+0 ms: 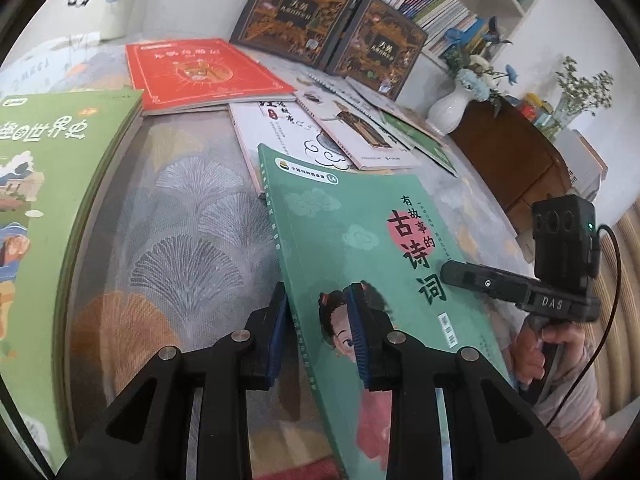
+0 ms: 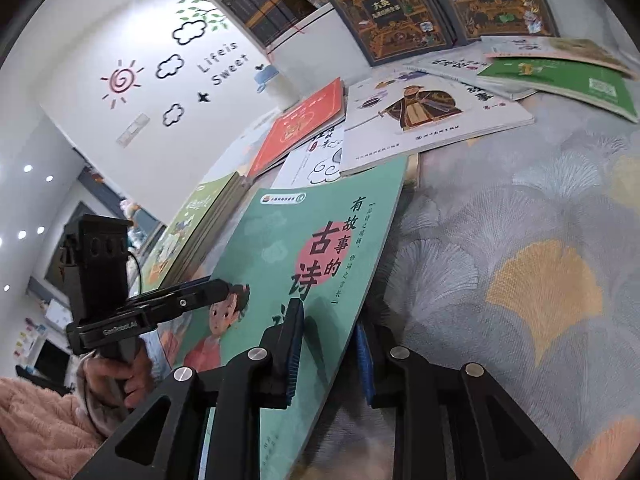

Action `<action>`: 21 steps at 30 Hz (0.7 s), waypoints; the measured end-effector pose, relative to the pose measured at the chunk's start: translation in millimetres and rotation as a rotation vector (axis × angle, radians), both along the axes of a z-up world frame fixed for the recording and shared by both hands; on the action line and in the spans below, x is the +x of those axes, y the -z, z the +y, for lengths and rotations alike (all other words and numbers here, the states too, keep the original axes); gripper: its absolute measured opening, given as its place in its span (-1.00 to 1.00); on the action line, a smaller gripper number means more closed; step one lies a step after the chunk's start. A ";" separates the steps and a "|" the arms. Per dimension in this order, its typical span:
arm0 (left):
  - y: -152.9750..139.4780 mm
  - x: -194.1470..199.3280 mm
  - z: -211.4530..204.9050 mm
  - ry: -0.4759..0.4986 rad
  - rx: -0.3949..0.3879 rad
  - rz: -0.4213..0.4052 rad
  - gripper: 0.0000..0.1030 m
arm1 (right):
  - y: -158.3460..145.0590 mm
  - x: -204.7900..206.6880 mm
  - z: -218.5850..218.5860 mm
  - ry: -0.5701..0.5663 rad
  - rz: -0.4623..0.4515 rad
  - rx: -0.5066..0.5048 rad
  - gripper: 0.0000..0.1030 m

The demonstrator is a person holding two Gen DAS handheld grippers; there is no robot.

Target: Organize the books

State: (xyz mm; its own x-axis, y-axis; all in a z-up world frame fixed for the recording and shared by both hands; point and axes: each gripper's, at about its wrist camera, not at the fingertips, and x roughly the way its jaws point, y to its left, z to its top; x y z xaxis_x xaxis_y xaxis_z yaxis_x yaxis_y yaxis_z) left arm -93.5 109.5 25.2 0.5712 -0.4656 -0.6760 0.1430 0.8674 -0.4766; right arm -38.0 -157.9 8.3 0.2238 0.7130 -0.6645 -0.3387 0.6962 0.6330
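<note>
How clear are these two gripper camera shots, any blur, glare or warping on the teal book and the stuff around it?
Left wrist view: fisheye bends the table edge; the teal book title reads sharp, its near end between the left gripper blurs; soft, even light. Right wrist view: same warping, bright ceiling spots at far left, right gripper casts a soft shadow on the cover.

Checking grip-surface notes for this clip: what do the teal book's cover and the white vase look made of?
Teal book: thin paper cover, matte with slight sheen; it bows between the left gripper and right gripper.
White vase: probably glazed ceramic, smooth and glossy.
</note>
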 end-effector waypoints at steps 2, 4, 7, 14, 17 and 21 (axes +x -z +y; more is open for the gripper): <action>-8.0 -2.9 3.4 0.013 -0.031 -0.012 -0.50 | -14.8 -3.4 2.7 -0.003 -0.026 0.018 -0.53; -19.3 -6.0 7.3 0.010 -0.014 -0.034 -0.50 | -32.4 -7.0 9.2 -0.023 -0.062 0.010 -0.53; -35.0 -8.5 18.2 -0.004 -0.001 -0.058 -0.50 | -54.8 -9.8 21.1 -0.039 -0.084 0.030 -0.53; -64.6 -15.6 52.9 -0.080 0.068 -0.132 -0.47 | -91.0 1.7 64.8 -0.103 -0.067 0.094 -0.55; -74.6 -20.5 76.0 -0.113 0.060 -0.151 -0.47 | -102.9 11.2 83.6 -0.120 -0.071 0.117 -0.56; -86.7 -24.5 101.1 -0.157 0.093 -0.176 -0.47 | -112.4 21.9 113.8 -0.159 -0.053 0.146 -0.56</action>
State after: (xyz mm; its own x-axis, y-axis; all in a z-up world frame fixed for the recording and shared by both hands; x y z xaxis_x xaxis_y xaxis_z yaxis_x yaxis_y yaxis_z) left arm -117.9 210.5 111.9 0.7443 -0.3024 -0.5954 0.0770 0.9245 -0.3733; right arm -16.1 -44.1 120.6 0.1331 0.8298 -0.5419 -0.4721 0.5339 0.7015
